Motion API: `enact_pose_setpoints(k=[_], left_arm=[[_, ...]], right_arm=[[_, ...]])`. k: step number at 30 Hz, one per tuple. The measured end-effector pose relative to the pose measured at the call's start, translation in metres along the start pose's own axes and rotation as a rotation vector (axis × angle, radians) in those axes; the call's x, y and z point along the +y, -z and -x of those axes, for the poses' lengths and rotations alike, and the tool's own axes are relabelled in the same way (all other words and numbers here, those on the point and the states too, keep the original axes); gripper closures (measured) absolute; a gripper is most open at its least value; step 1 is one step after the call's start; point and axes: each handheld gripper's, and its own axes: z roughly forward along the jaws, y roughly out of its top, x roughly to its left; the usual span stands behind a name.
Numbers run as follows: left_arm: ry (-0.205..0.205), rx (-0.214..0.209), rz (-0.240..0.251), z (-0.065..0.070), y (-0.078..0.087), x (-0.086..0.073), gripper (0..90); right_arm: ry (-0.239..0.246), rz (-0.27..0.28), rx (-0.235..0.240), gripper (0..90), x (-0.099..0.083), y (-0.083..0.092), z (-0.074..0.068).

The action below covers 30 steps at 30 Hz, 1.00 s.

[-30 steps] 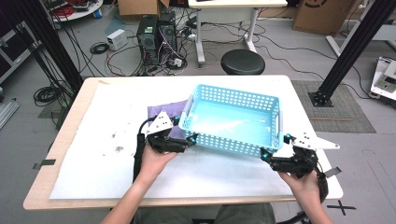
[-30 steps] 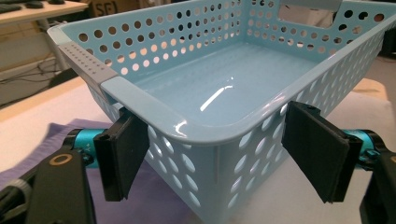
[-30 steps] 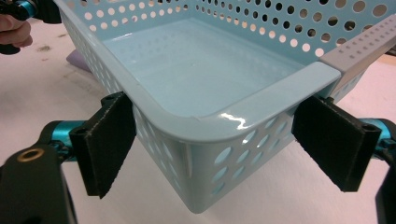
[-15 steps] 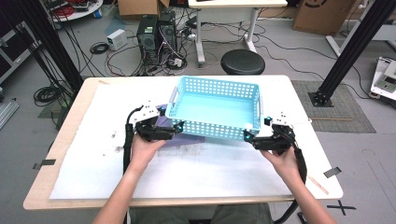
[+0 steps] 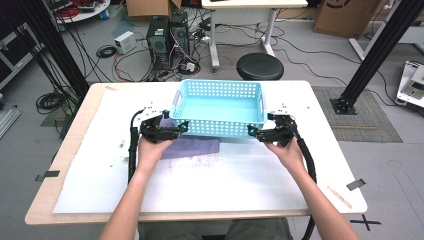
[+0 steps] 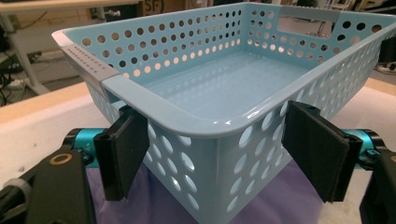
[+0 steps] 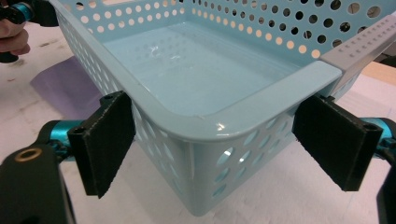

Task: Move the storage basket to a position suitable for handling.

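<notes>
Cloth (image 5: 192, 146) partly beneath basket (image 5: 218, 108), between tongs.

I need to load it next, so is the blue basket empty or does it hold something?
Empty. Both gripper views look into the basket and show only its bare blue floor.

A lab: computer towers (image 5: 169, 31) and tangled cables (image 5: 125, 57) on the floor at 11 o'clock, black frame struts (image 5: 385, 47) at 2
</notes>
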Motion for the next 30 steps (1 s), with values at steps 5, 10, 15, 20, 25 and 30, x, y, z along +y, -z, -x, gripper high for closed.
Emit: enact_pose_setpoints(k=[5, 10, 15, 20, 25, 30], left_arm=[[0.014, 0.009, -0.003, -0.015, -0.009, 0.001, 23.8], [0.046, 0.029, -0.012, -0.025, -0.017, -0.006, 24.0], [0.054, 0.039, -0.021, -0.032, -0.024, -0.003, 24.0], [0.049, 0.046, -0.016, -0.036, -0.03, -0.002, 24.0], [0.064, 0.048, -0.021, -0.038, -0.032, -0.005, 24.0], [0.045, 0.059, -0.027, -0.036, -0.029, -0.003, 30.7]], right_arm=[[-0.004, -0.01, 0.004, 13.4, 0.006, -0.019, 0.011], [0.006, -0.024, 0.002, 13.3, 0.01, -0.031, 0.019], [-0.018, -0.04, 0.024, 13.1, 0.014, -0.044, 0.031], [-0.034, -0.05, 0.04, 12.9, 0.014, -0.051, 0.042], [-0.039, -0.07, 0.058, 12.8, 0.012, -0.057, 0.047], [-0.058, -0.082, 0.07, 12.6, 0.009, -0.059, 0.053]])
